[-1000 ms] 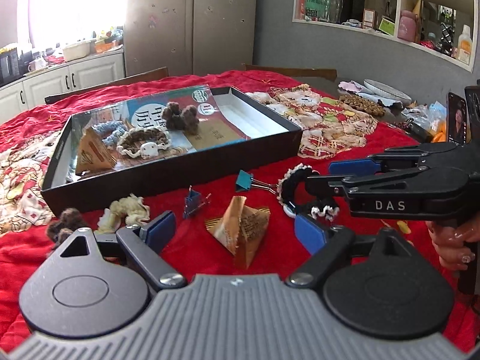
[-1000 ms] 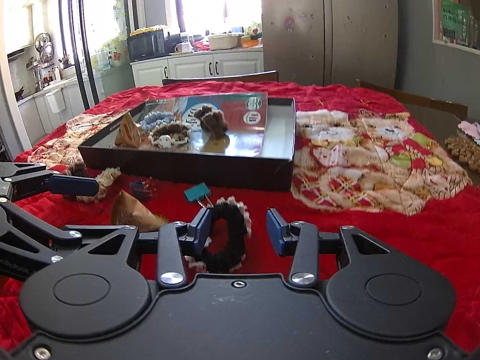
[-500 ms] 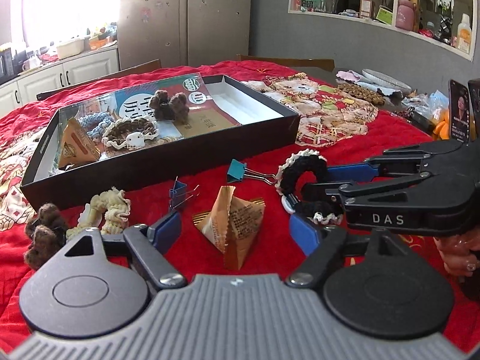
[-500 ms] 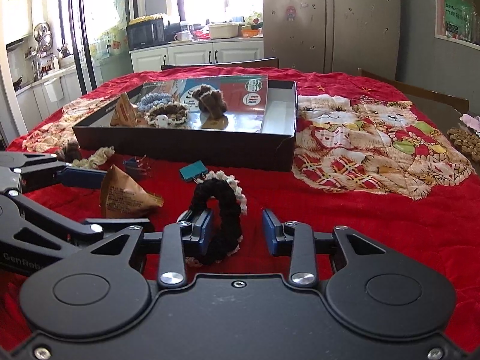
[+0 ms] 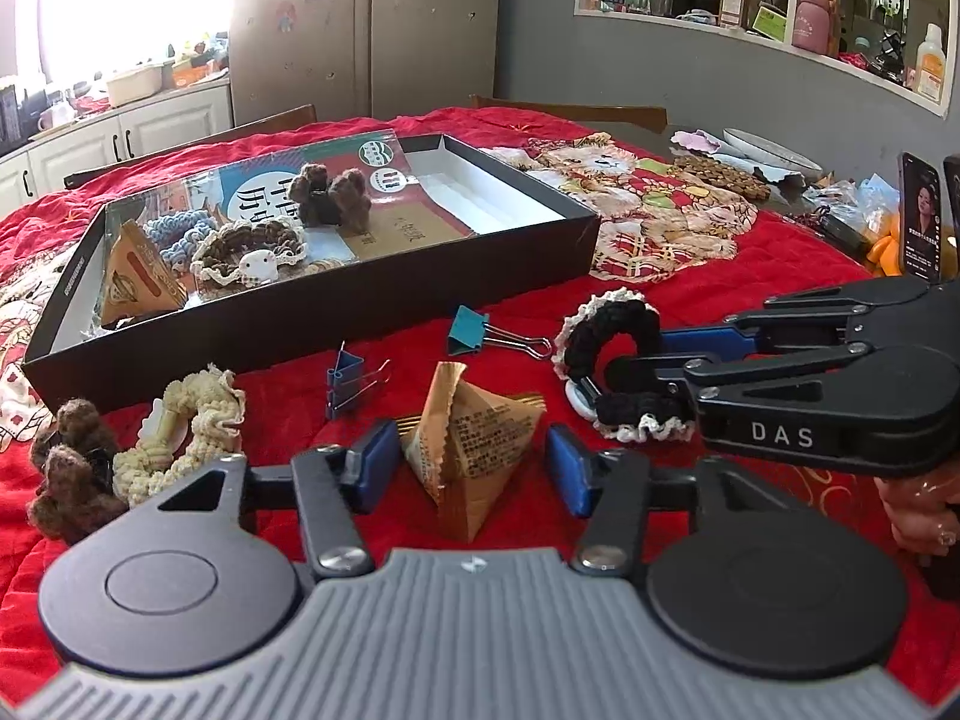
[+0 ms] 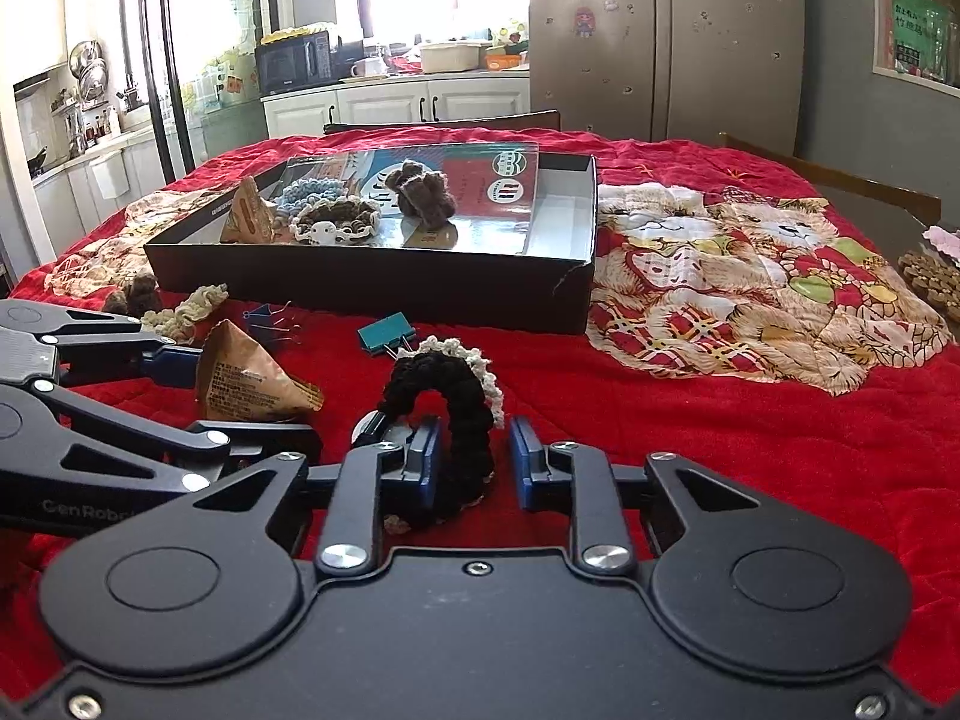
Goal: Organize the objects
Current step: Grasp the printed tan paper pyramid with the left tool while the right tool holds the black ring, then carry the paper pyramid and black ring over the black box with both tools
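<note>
Black scrunchie (image 6: 456, 396) on edge just in front of the black box (image 5: 360, 312), one strand of its ring between the pads of the right gripper (image 6: 472, 462). Caught with the jaws having just been closing: narrow now, yet with a sliver of gap at the right-hand pad, so apparently no firm pinch so far. Propped upright, probably to offer the pads a thin strand rather than the whole ring.

Beside it, also in front of the box: the left gripper (image 5: 474, 471), jaws likewise just narrowed to about half span, bracketing a triangular brown snack packet (image 5: 480, 444) without visibly squeezing it. Seemingly timed as a double pick-up, one item per hand.

Between both grippers and the box's near wall: a teal binder clip (image 5: 468, 330) and a blue binder clip (image 5: 343, 381). Off the box's left front corner: a cream scrunchie (image 5: 186, 426) and a brown scrunchie (image 5: 66, 468), not yet sorted.

Inside the box already: a matching packet (image 5: 138, 276), more crocheted scrunchies and a brown one (image 5: 327, 198), hinting at where the two bracketed items belong.
</note>
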A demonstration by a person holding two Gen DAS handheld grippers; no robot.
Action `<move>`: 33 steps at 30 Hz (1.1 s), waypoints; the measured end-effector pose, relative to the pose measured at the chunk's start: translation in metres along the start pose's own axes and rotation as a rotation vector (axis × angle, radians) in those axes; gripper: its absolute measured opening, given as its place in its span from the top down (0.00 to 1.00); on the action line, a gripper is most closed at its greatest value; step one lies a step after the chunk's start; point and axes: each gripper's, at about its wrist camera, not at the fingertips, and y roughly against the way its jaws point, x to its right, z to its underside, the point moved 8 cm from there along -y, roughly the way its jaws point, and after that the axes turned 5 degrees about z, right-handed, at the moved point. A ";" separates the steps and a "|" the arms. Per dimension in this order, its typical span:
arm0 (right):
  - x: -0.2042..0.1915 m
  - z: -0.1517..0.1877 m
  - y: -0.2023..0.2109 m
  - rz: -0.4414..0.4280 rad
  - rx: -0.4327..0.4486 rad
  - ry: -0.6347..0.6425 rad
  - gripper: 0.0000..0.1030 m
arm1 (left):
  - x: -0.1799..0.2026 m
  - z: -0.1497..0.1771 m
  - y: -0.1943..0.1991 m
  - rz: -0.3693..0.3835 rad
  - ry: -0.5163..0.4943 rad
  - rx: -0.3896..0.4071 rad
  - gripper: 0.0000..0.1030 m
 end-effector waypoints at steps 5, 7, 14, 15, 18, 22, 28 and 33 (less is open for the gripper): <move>-0.001 0.001 0.000 -0.003 -0.001 0.000 0.83 | -0.001 0.000 -0.001 0.001 0.005 -0.001 0.49; -0.001 0.001 0.000 -0.004 0.001 0.002 0.84 | -0.001 0.000 -0.001 -0.002 0.001 0.001 0.50; -0.002 0.001 0.000 -0.004 0.002 0.003 0.87 | 0.000 -0.001 0.001 0.006 0.004 0.007 0.53; -0.001 0.001 0.000 -0.004 0.002 0.004 0.87 | 0.000 -0.002 0.001 0.007 0.004 0.007 0.53; -0.002 0.001 0.000 -0.004 0.003 0.004 0.88 | 0.000 -0.002 0.001 0.007 0.005 0.008 0.54; -0.002 0.000 0.000 -0.005 0.004 0.004 0.88 | 0.000 -0.002 0.003 0.014 0.011 0.012 0.54; -0.003 -0.002 0.002 -0.006 0.007 0.006 0.88 | 0.001 -0.003 0.005 0.018 0.013 0.016 0.54; -0.004 -0.004 0.003 -0.007 0.014 0.008 0.88 | 0.001 -0.004 0.006 0.020 0.014 0.019 0.54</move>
